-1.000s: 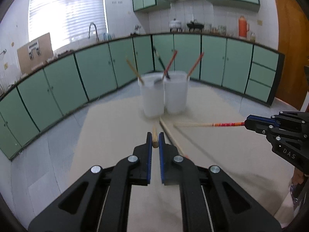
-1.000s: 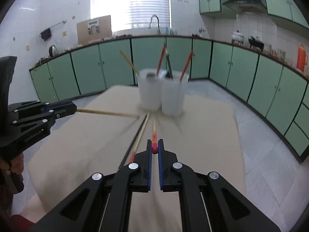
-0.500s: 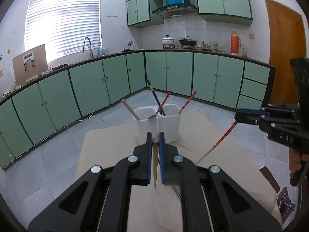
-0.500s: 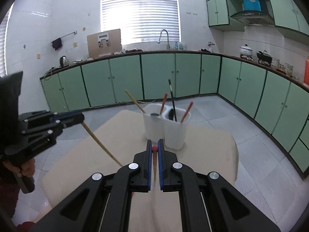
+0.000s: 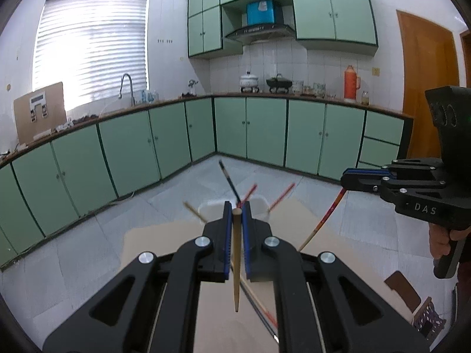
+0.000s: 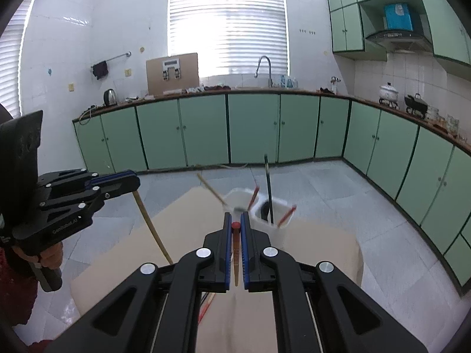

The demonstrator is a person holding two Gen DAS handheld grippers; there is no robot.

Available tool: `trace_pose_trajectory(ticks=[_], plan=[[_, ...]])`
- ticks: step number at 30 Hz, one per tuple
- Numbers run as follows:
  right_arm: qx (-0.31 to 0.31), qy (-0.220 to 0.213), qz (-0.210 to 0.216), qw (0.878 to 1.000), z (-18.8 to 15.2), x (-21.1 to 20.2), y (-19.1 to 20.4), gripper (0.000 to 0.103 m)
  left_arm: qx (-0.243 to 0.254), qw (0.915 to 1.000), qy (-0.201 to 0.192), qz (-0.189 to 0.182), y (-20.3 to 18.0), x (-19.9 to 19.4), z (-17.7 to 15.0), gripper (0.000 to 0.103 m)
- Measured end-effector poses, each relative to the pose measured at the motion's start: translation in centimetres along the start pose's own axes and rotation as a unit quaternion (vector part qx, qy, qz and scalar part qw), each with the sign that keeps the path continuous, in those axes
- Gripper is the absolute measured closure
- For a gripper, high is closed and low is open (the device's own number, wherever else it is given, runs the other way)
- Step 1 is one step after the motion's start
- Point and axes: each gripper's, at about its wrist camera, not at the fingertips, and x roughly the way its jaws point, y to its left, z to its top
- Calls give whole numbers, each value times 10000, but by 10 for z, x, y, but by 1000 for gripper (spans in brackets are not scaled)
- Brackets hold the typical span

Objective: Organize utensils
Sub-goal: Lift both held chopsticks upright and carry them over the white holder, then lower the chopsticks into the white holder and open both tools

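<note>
wooden and pale, the plain chopstick (image 5: 236, 260) hangs point-down between the blue pads of my left tongs (image 5: 236, 216), clenched on it just under its blunt top end, its tip in the air above the beige bench (image 5: 153, 244). my right tongs (image 6: 234, 226) are clenched the same way on the red-topped chopstick (image 6: 235, 253); from the left wrist view that stick (image 5: 323, 220) slants down from the right tongs (image 5: 347, 181) toward the bench, its red and orange part uppermost and its pale tip lowest. from the right wrist view the plain one (image 6: 150, 226) slants down from my left tongs (image 6: 134, 181) over the left side of the bench.

two white cups (image 6: 276, 220) stand touching side by side near the far edge of the bench, just beyond both sets of tongs. utensils lean out of them: a light wooden stick (image 6: 210, 189) tilted to the left, a black-handled one (image 6: 267, 182) nearly upright, and two reddish sticks (image 6: 287, 213), one in each cup as far as i can tell. something dark sits inside the right-hand cup, too blurred to name.

more chopsticks (image 5: 259, 303) lie on the bench below my left tongs, a dark one and a red-tipped one close together, partly hidden by the tongs' frame.
</note>
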Motion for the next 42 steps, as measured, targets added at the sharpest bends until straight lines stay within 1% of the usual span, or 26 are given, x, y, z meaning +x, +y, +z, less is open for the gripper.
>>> trace_pose_trajectory(ticks=[5,9,13,17,20,24,26,30,35,42], plan=[[-105,-373,-194,9991,38,-7,-10,97,34,9994,-349,30,1,5,38,97],[-109,-544,-320,9979,66,-5,-20,97,-21,9980,-636,49,5,17,73,97],[-72,-585,-399,9975,86,10,-31,97,-62,9962,-855,116,6,37,103,97],[-71,-471,-478,9977,94,36,-39,97,-103,9957,-899,183,8,67,117,97],[-4,-312,-493,9983,92,60,-48,97,-169,9966,-780,211,12,92,114,97],[102,-58,-514,9986,81,94,-57,97,-246,9980,-538,239,19,127,101,97],[132,26,-518,9986,77,104,-59,97,-270,9987,-361,227,22,146,92,97],[156,195,-518,9983,63,123,-61,97,-322,9991,-129,229,32,168,76,97],[216,379,-462,9980,47,137,-63,97,-369,9991,85,185,42,181,60,97],[360,677,-332,9965,28,146,-68,96,-363,9986,341,160,50,189,43,95]])
